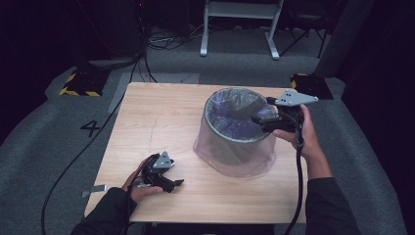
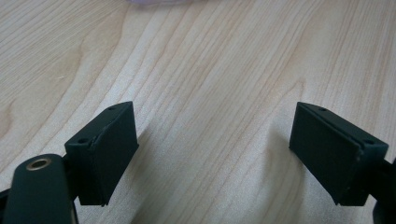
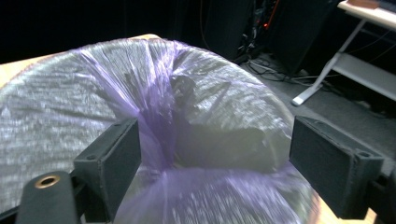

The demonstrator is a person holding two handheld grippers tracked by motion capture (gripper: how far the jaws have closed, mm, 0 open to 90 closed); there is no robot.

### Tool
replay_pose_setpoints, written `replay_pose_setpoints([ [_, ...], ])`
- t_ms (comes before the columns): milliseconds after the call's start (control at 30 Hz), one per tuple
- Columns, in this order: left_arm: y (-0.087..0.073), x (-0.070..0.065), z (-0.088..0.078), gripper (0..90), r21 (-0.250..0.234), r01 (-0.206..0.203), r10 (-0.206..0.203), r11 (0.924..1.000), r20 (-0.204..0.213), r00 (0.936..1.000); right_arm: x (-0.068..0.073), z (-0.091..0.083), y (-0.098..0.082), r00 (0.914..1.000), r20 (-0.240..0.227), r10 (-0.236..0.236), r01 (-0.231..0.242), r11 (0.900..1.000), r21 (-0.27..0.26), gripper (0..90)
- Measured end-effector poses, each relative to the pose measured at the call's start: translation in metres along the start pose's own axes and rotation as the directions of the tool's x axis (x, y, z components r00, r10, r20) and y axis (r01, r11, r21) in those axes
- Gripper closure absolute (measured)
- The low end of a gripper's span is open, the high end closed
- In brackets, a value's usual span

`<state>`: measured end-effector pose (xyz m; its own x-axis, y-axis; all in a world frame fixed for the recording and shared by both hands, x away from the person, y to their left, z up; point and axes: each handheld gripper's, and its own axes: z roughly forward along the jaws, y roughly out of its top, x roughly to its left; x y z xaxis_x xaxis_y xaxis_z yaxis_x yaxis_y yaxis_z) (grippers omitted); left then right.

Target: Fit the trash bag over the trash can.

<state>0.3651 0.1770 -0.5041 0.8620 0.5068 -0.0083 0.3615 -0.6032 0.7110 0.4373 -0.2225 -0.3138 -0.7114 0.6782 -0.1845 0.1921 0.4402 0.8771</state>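
- Bin (image 1: 234,128): a round grey wastebasket stands right of centre in the high view, on the light wooden table (image 1: 161,122).
- A thin, translucent purple bag (image 1: 240,161) lines the bin; its mouth is folded over the rim and the loose plastic hangs down the outside wall to the tabletop.
- In the right gripper view the bag's film (image 3: 154,107) spans the bin's mouth, gathered into a darker purple crease that runs down the middle of the frame.
- Right gripper (image 1: 262,120): held at the bin's rim on its right side in the high view, with the person's right hand (image 1: 301,134) behind it and the grey three-cornered plate on top.
- Its jaws stand wide apart; in the right gripper view they rise at lower left and lower right with the bag between them, and neither pad clearly touches the plastic.
- Left gripper (image 1: 171,183): low in the lower left of the high view, near the table's front edge, held in the left hand (image 1: 139,186), well apart from the bin.
- Its jaws are also wide apart with bare wood grain between them in the left gripper view (image 2: 215,154); a sliver of the purple bag shows at that frame's top edge.
- Both forearms wear dark sleeves (image 1: 333,205).
- Beyond the table lies grey carpet, with a white frame at the top of the high view.
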Motion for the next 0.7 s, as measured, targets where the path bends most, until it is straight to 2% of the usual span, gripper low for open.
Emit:
replay_pose_setpoints([
  [133, 0.0, 0.0, 0.0, 14.8, 0.001, -0.004, 0.004, 1.0, 0.002, 1.0, -0.002, 0.011, 0.006, 0.9995, -0.021, 0.024, -0.024, 0.999, 0.024, 16.2],
  [267, 0.0, 0.001, 0.0, 14.8, -0.001, -0.005, 0.005, 1.0, 0.006, 1.0, -0.007, 0.023, 0.009, 0.9964, -0.057, 0.063, -0.06, 0.997, 0.055, 19.9],
  [367, -0.001, 0.001, 0.0, 14.8, -0.001, -0.005, 0.005, 1.0, 0.006, 1.0, -0.007, 0.03, 0.012, 0.9976, -0.044, 0.053, -0.049, 0.996, 0.079, 19.5],
  [567, -0.001, 0.001, 0.0, 14.8, -0.001, -0.005, 0.005, 1.0, 0.007, 1.0, -0.006, 0.04, 0.016, 0.9975, -0.05, 0.05, -0.045, 0.994, 0.101, 18.9],
  [700, -0.001, 0.001, 0.0, 14.8, -0.001, -0.005, 0.005, 1.0, 0.007, 1.0, -0.007, 0.047, 0.017, 0.9984, -0.045, 0.035, -0.028, 0.989, 0.147, 19.6],
])
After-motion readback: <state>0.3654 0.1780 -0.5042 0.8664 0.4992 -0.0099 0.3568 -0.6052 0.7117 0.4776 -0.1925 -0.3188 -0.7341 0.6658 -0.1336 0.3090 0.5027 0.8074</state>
